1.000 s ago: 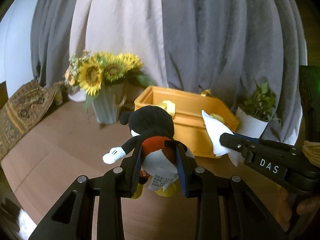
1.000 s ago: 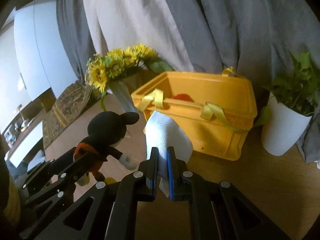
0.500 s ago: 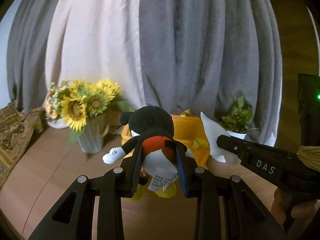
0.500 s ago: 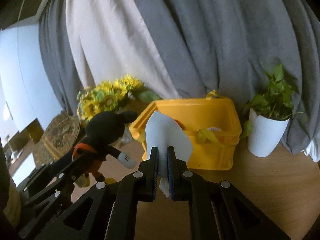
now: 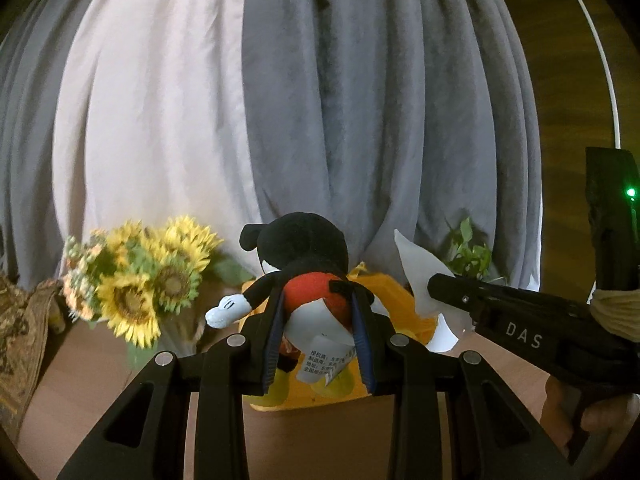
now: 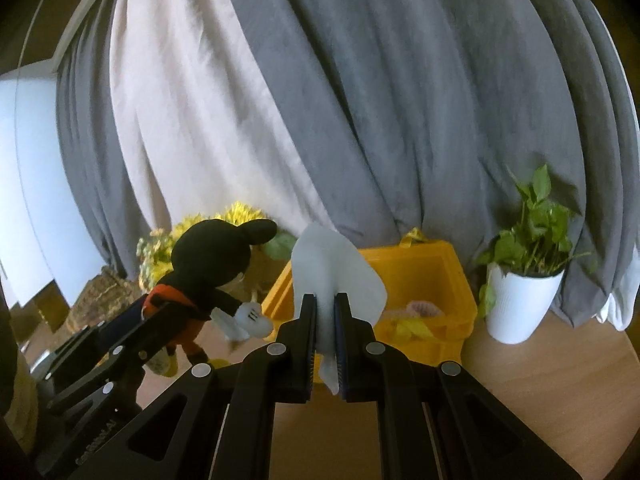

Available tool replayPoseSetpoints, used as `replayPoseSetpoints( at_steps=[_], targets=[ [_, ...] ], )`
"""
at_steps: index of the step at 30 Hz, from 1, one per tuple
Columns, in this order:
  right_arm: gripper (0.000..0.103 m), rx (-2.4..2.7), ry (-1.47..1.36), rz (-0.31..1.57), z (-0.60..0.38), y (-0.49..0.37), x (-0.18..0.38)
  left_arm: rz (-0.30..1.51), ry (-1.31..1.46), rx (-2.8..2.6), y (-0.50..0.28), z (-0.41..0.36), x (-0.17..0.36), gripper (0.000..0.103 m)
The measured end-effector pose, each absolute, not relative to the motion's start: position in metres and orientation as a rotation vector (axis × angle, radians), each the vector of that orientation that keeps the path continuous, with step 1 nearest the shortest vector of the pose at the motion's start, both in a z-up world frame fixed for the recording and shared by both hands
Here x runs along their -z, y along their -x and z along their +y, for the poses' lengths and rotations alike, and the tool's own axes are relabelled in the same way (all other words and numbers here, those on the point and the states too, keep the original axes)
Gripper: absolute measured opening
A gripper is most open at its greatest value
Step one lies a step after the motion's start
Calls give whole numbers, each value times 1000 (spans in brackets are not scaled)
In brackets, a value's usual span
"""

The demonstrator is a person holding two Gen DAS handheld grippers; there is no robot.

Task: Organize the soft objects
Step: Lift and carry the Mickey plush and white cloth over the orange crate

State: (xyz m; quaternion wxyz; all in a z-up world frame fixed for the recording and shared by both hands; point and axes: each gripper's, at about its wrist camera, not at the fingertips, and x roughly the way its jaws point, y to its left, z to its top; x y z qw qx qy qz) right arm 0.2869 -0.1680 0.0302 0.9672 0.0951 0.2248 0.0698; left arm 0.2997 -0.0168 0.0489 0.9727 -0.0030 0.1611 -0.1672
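Right wrist view: the right gripper [image 6: 325, 312] clamps a white cloth [image 6: 336, 268] before the yellow bin [image 6: 456, 280]. The left gripper [image 5: 318, 340] pinches a plush mouse [image 5: 304, 264] beside it. Neither is binned yet, though some items already lie inside.

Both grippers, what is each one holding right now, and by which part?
The left gripper clamps the mouse plush around its lower body, at the red shorts and label. The right gripper pinches the white cloth near its lower middle.

A homely room: wooden table [image 6: 540, 364], draped curtains [image 6: 360, 100], sunflowers [image 5: 140, 280], potted plant [image 6: 524, 280].
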Motion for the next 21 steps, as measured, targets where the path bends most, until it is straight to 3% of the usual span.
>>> replayPoseSetpoints(
  at_steps=[21],
  targets=[
    [10, -42, -198, 482, -179, -376, -19, 362, -85, 458, -409, -37, -34, 32]
  ],
)
